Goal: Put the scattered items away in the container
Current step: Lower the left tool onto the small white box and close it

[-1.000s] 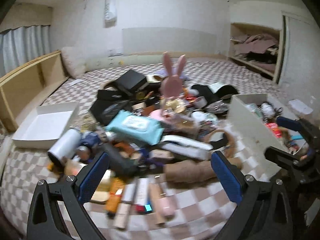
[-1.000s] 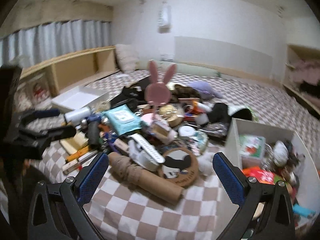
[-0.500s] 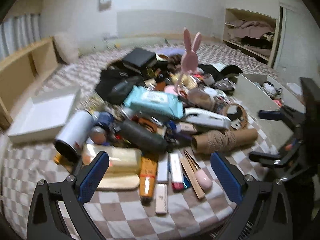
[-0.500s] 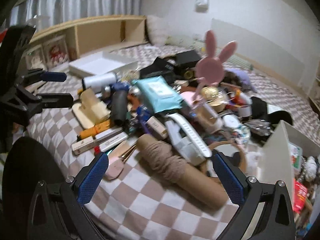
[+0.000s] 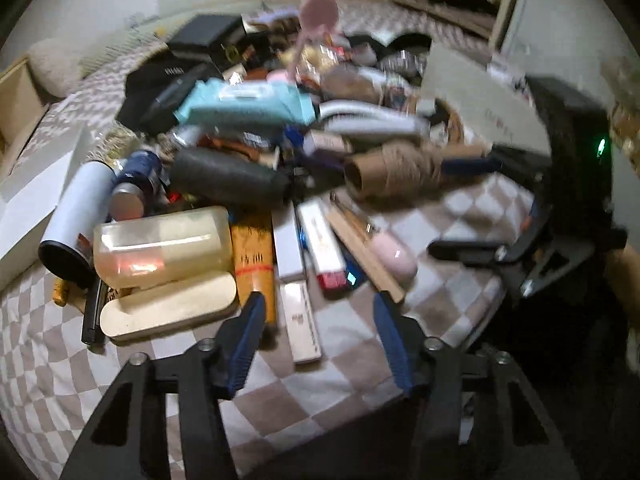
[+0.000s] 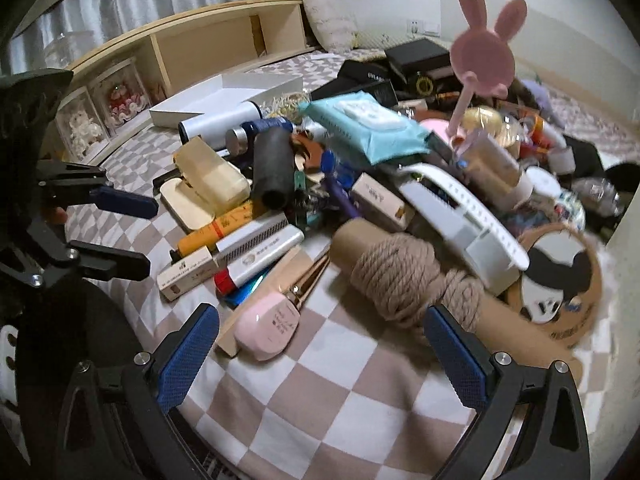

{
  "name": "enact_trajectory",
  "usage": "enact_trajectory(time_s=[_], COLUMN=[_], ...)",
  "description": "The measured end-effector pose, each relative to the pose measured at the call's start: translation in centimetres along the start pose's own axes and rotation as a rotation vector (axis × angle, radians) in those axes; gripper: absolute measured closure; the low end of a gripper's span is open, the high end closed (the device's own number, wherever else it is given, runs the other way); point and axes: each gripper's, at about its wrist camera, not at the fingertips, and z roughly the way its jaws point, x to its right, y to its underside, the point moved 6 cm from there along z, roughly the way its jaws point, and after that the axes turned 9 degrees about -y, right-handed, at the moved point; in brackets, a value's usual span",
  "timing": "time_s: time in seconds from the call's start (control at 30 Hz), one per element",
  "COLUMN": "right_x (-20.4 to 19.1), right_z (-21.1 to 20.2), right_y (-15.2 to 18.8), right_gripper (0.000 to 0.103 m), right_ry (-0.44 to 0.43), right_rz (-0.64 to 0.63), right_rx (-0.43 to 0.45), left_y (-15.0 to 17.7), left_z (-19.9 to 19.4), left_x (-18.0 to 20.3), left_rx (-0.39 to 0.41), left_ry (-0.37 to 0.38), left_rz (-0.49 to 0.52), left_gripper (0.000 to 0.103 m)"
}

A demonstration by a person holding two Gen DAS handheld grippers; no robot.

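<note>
Checkered bedding (image 6: 352, 364) carries the scattered items, heaped around a cardboard tube wound with rope (image 6: 404, 276), the landmark here. Just left of the tube lie a pink oval case (image 6: 268, 330), a white slim box (image 5: 302, 322) and an orange tube (image 6: 218, 230); behind it sit a white stapler-like device (image 6: 460, 216), a teal wipes pack (image 6: 368, 126) and a pink rabbit-eared mirror (image 6: 482, 58). The container (image 5: 476, 108), a white box, stands right of the tube. The left gripper (image 5: 320, 344) has just been closing; its jaws are partly open above the slim box with nothing pressed between the pads. The right gripper (image 6: 320, 360) hangs wide open in front of the tube, holding nothing.
</note>
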Motion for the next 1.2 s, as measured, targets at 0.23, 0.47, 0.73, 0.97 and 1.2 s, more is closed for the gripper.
enact_trajectory(time_s=[0.23, 0.47, 0.73, 0.97, 1.2], right_x=[1.8, 2.7, 3.5, 4.5, 4.0], right_z=[-0.7, -1.4, -2.1, -2.3, -1.9], right_y=[0.5, 0.6, 0.4, 0.5, 0.6], right_gripper=[0.001, 0.001, 0.001, 0.001, 0.001], right_ry=[-0.047, -0.086, -0.104, -0.138, -0.142], right_rz=[0.113, 0.184, 0.233, 0.301, 0.284], right_rx=[0.026, 0.050, 0.083, 0.091, 0.077], left_y=[2.0, 2.5, 2.1, 1.1, 0.6], left_z=[3.4, 4.1, 3.8, 3.4, 4.5], left_x=[1.0, 1.8, 4.7, 1.1, 1.1], left_rx=[-0.188, -0.213, -0.208, -0.184, -0.197], left_ry=[-0.079, -0.017, 0.049, -0.039, -0.030], left_rz=[0.103, 0.076, 0.147, 0.067, 0.115], left_gripper=[0.067, 0.067, 0.067, 0.034, 0.034])
